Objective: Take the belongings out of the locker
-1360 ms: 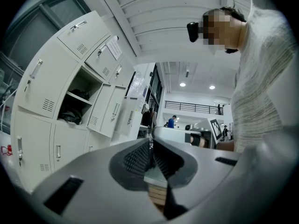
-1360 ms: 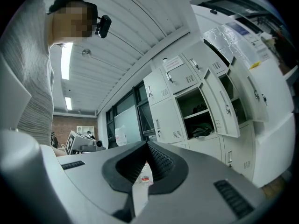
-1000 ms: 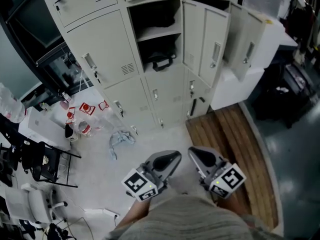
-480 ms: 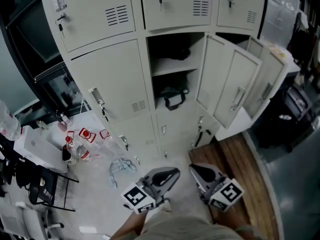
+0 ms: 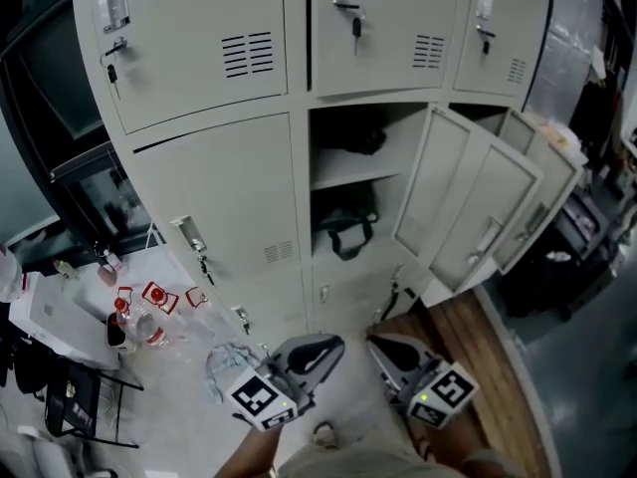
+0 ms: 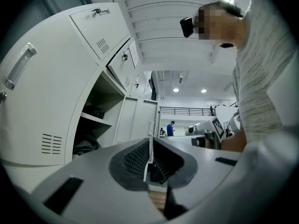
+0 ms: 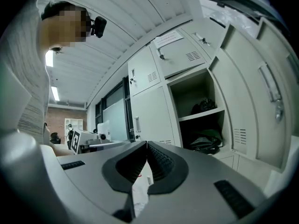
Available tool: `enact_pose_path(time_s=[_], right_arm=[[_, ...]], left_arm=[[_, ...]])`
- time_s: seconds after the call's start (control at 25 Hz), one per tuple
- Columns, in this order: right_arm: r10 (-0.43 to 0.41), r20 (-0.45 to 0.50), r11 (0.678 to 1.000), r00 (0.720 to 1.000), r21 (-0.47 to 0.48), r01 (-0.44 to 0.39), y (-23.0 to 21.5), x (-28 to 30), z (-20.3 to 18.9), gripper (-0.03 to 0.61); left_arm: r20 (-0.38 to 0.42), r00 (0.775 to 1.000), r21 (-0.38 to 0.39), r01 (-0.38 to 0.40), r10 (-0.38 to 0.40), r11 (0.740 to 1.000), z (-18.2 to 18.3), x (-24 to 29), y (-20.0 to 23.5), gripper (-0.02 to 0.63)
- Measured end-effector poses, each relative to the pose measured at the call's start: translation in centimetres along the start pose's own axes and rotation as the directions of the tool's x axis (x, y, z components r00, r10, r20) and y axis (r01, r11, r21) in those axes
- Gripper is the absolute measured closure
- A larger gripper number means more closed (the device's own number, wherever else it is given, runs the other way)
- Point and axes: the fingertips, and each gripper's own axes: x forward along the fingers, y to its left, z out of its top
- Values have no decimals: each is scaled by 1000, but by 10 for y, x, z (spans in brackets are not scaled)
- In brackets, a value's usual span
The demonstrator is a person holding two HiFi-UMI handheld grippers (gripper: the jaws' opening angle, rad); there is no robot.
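An open locker stands in the middle of the grey locker bank, its door swung out to the right. A dark bundle lies on its upper shelf, and a dark bag with a strap sits below the shelf. The same bag and bundle show in the right gripper view. My left gripper and right gripper are both shut and empty, low in the head view, well short of the locker. In the left gripper view the locker lies to the left of the shut left gripper.
A second door stands open further right. Red-labelled bottles and clutter and a crumpled cloth lie on the floor at the left. A wooden platform runs along the right. A black rack stands at the far left.
The locker bank has grown larger and slid down in the head view as I come closer. Both grippers stay shut side by side.
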Motion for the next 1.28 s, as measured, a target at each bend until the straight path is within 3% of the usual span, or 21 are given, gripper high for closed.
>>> enact_pose_path(time_s=[0.08, 0.36, 0.52, 0.84, 1.28], right_arm=[[-3, -14, 1000, 1000, -29, 2, -6, 9, 3, 577], [-51, -47, 986, 998, -163, 43, -57, 29, 9, 577], [-40, -72, 987, 997, -157, 29, -83, 45, 22, 577], [-15, -37, 982, 999, -186, 8, -146, 68, 52, 575], [-26, -32, 977, 999, -214, 19, -182, 84, 67, 575]], left_arm=[[26, 1000, -5, -6, 7, 1000, 8, 5, 9, 584], [-8, 999, 9, -38, 38, 999, -2, 26, 42, 585], [-8, 996, 16, -84, 85, 996, 5, 49, 65, 584], [-50, 992, 103, -113, 118, 988, 20, 107, 106, 584], [-50, 983, 151, -167, 176, 974, 30, 136, 137, 584]])
